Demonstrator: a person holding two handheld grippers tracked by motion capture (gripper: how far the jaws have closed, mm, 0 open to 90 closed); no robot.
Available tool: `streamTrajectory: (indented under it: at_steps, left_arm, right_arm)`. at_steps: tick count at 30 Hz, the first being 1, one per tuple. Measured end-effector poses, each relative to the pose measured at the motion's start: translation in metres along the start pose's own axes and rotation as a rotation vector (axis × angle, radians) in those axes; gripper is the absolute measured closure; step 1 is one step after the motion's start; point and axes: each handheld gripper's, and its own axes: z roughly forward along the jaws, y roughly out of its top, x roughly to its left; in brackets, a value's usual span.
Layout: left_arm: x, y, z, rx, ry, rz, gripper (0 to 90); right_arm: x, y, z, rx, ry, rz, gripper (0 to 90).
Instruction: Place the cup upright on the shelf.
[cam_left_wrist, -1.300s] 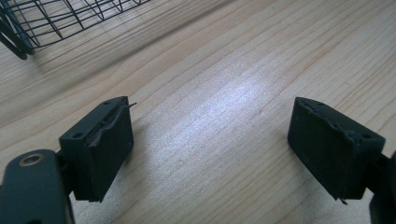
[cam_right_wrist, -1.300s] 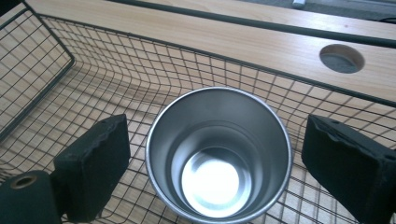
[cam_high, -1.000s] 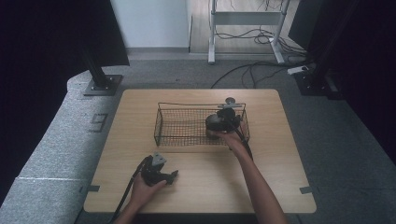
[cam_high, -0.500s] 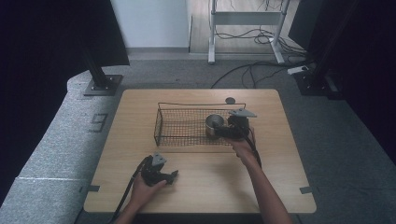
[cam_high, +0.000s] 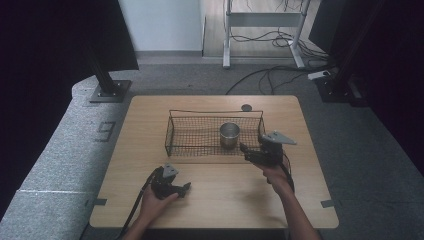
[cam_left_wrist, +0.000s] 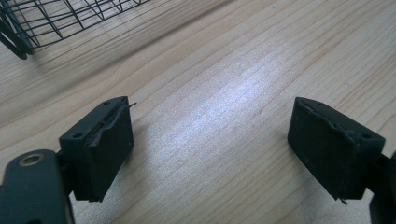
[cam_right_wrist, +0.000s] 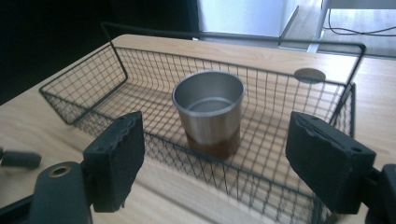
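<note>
Steel cup (cam_high: 229, 135) stood upright on the mesh floor of the wire basket (cam_high: 169, 134), toward its right half and clear of every wall, with nothing touching it. The right gripper (cam_high: 244, 149) hung just outside the basket's near right corner, pointed back at the cup. Its jaws had just been closing but were parted, with nothing between them, as the right gripper view made plain, the cup (cam_right_wrist: 208, 109) framed beyond the near wire wall (cam_right_wrist: 261, 182). The left gripper (cam_high: 186, 188) rested low over the bare wooden table (cam_high: 220, 205) near its front edge, well apart from the basket, jaws spread and empty over the wood (cam_left_wrist: 210, 121). The likeliest trouble from here lay at that near wall. The right gripper sat very close to the rim wire, and a careless sweep sideways or downward could probably hook a jaw on the mesh and drag or tilt the light basket. A jolt of that kind could well topple the cup, which looked tall for its base and smooth-sided, and send it rolling against the mesh. Should the hand reach in again, a jaw clipping the cup's rim would likely tip it the same way.
</note>
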Motion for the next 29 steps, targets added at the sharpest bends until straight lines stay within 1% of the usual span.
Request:
streamTrajectory:
  at_steps: [1, 2, 3, 4, 6, 7, 8, 12, 13, 17, 21, 25, 29]
  left_arm:
    - [0.0, 0.0, 0.0, 0.0, 0.0, 0.001, 14.1]
    - [0.0, 0.0, 0.0, 0.0, 0.0, 0.001, 14.1]
    - [0.0, 0.0, 0.0, 0.0, 0.0, 0.001, 14.2]
    - [0.0, 0.0, 0.0, 0.0, 0.0, 0.001, 14.2]
    - [0.0, 0.0, 0.0, 0.0, 0.0, 0.001, 14.2]
    - [0.0, 0.0, 0.0, -0.001, 0.0, 0.0, 14.2]
    - [0.0, 0.0, 0.0, -0.001, 0.0, 0.0, 14.2]
    - [0.0, 0.0, 0.0, -0.001, 0.0, 0.0, 14.2]
    - [0.0, 0.0, 0.0, -0.001, 0.0, 0.0, 14.1]
    - [0.0, 0.0, 0.0, -0.001, 0.0, 0.0, 14.1]
    - [0.0, 0.0, 0.0, -0.001, 0.0, 0.0, 14.2]
    - [0.0, 0.0, 0.0, -0.001, 0.0, 0.0, 14.2]
    - [0.0, 0.0, 0.0, -0.001, 0.0, 0.0, 14.1]
  right_arm:
    - [-0.002, -0.008, -0.007, -0.002, 0.002, -0.002, 20.3]
    - [-0.003, -0.012, -0.011, -0.003, 0.005, -0.002, 20.5]
    - [-0.003, -0.012, -0.011, -0.003, 0.005, -0.002, 20.5]
    - [-0.005, -0.02, -0.017, 0.005, 0.007, -0.006, 20.6]
    - [-0.006, -0.024, -0.019, 0.009, 0.003, -0.01, 20.6]
    - [-0.008, -0.032, -0.025, 0.014, -0.004, -0.021, 21.0]
    - [-0.008, -0.032, -0.025, 0.014, -0.004, -0.021, 21.0]
    - [-0.016, -0.051, -0.035, 0.028, -0.022, -0.013, 22.2]
    - [-0.019, -0.06, -0.038, 0.04, -0.029, -0.005, 22.5]
    - [-0.021, -0.075, -0.041, 0.062, -0.03, 0.004, 22.7]
    - [-0.023, -0.081, -0.04, 0.081, -0.031, 0.001, 22.6]
    - [-0.023, -0.08, -0.04, 0.074, -0.033, 0.006, 22.5]
    - [-0.023, -0.081, -0.04, 0.08, -0.041, -0.007, 22.3]
